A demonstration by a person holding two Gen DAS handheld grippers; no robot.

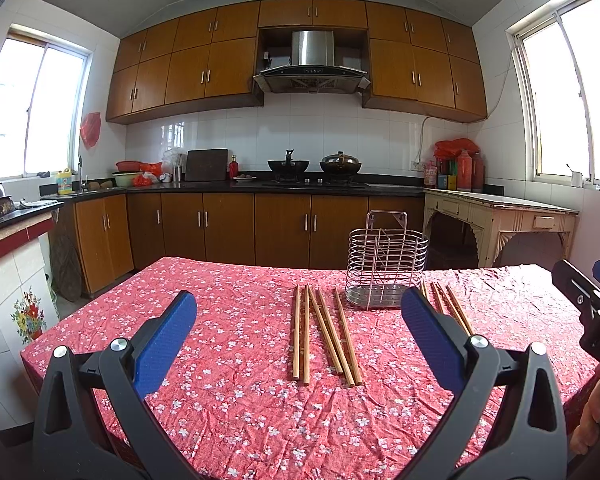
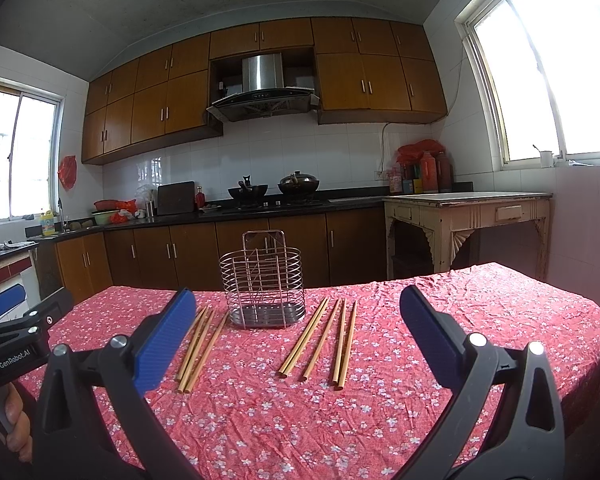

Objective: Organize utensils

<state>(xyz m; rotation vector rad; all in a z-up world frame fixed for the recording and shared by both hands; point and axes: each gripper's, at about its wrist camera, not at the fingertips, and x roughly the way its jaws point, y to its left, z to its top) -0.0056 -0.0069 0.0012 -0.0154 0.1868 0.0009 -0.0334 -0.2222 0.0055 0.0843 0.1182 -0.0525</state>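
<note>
A wire utensil basket (image 1: 386, 266) (image 2: 262, 286) stands empty and upright on the red flowered tablecloth (image 1: 240, 360) (image 2: 380, 420). Several wooden chopsticks lie flat in two groups. One group (image 1: 326, 336) (image 2: 200, 344) lies left of the basket, the other (image 1: 452, 306) (image 2: 324, 340) lies right of it. My left gripper (image 1: 298, 340) is open and empty above the near table, in front of the left group. My right gripper (image 2: 298, 340) is open and empty, in front of the right group. Each gripper shows at the other view's edge.
The table's far edge lies just behind the basket. Beyond it are brown kitchen cabinets (image 1: 228, 232), a counter with two woks (image 1: 314, 166), and a pale side table (image 2: 468, 216) at the right. A tiled counter (image 1: 8, 280) stands left of the table.
</note>
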